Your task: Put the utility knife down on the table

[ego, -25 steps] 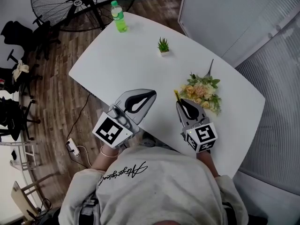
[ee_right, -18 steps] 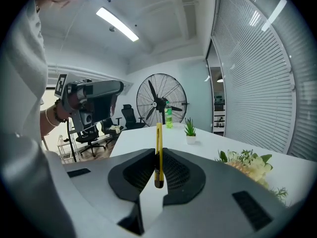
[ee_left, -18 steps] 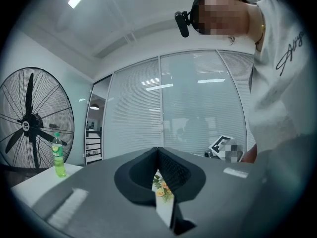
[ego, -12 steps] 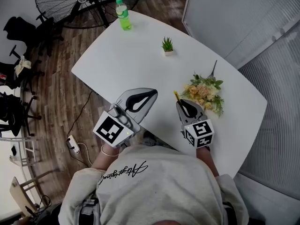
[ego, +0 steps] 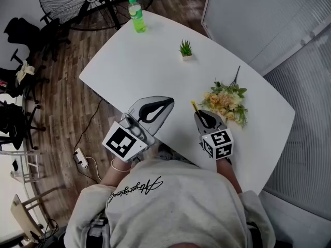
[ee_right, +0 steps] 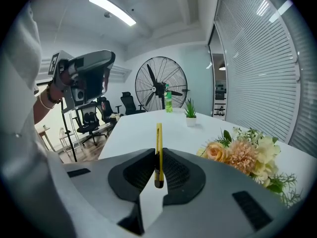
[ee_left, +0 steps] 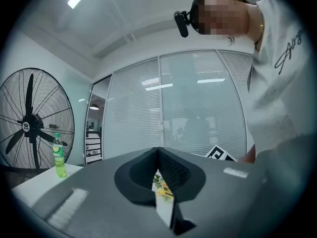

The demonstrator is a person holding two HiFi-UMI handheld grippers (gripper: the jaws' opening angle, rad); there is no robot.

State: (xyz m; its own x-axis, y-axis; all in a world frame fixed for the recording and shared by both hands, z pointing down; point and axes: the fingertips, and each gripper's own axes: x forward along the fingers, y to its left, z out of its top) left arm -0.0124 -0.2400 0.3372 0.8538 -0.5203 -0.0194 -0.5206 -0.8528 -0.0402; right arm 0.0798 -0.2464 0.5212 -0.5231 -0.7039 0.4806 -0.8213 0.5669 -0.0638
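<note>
A slim yellow utility knife [ee_right: 158,148] is clamped between the jaws of my right gripper [ee_right: 158,152], its far end sticking out past the tips over the white table [ee_right: 138,128]. In the head view the same knife [ego: 195,106] pokes out of the right gripper [ego: 202,115], which hangs low over the near part of the table [ego: 155,61], just left of the flowers. My left gripper [ego: 166,103] is held level over the table's near edge, jaws together with nothing between them; in its own view the left gripper [ee_left: 158,152] points at the glass wall.
A bouquet of pale flowers [ego: 226,103] lies right of the right gripper. A small potted plant [ego: 185,49] and a green bottle [ego: 137,16] stand farther off on the table. A big floor fan [ego: 93,1] and office chairs [ego: 15,40] are beyond the table.
My right gripper has sunk toward the table with the knife and tipped further downward. The left gripper has stayed where it was.
</note>
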